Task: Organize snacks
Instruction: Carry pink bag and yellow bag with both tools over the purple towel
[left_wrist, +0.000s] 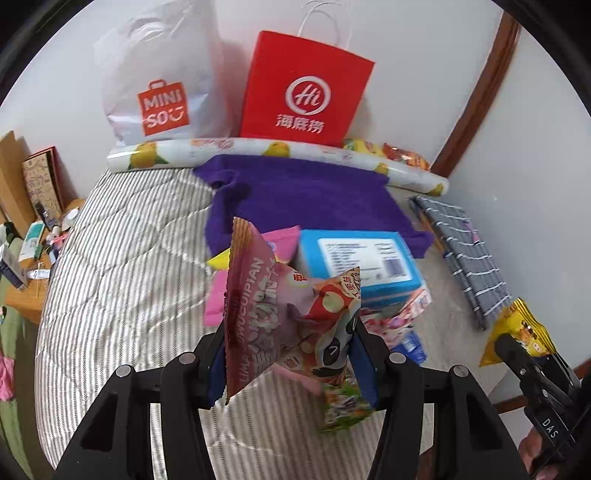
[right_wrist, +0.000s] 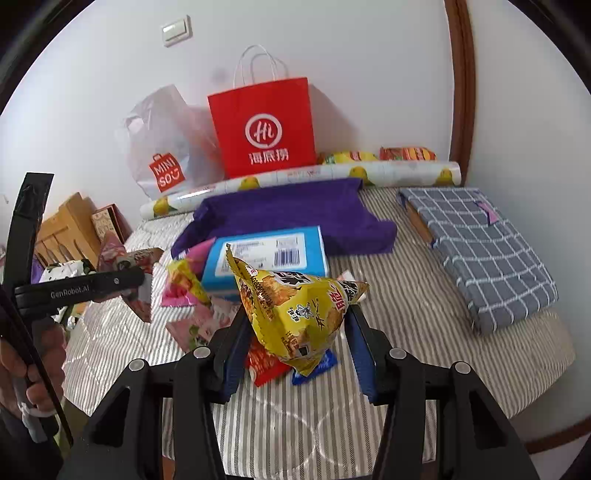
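Note:
My left gripper (left_wrist: 291, 350) is shut on a pink and red snack bag (left_wrist: 266, 306), lifted above the striped bed cover (left_wrist: 122, 258). My right gripper (right_wrist: 297, 332) is shut on a yellow snack bag (right_wrist: 295, 306), also raised off the bed. In the left wrist view that yellow bag (left_wrist: 517, 328) shows at the far right. In the right wrist view the pink bag (right_wrist: 125, 258) shows at the far left. Between the grippers, several loose snack packets (right_wrist: 192, 295) lie around a blue box (right_wrist: 266, 254).
A purple towel (right_wrist: 288, 214) lies behind the box. A lemon-print roll (right_wrist: 295, 175), a red paper bag (right_wrist: 264, 129) and a white plastic bag (right_wrist: 166, 147) stand by the wall. Folded grey checked cloth (right_wrist: 480, 251) lies right. A cluttered wooden desk (left_wrist: 33, 258) stands left.

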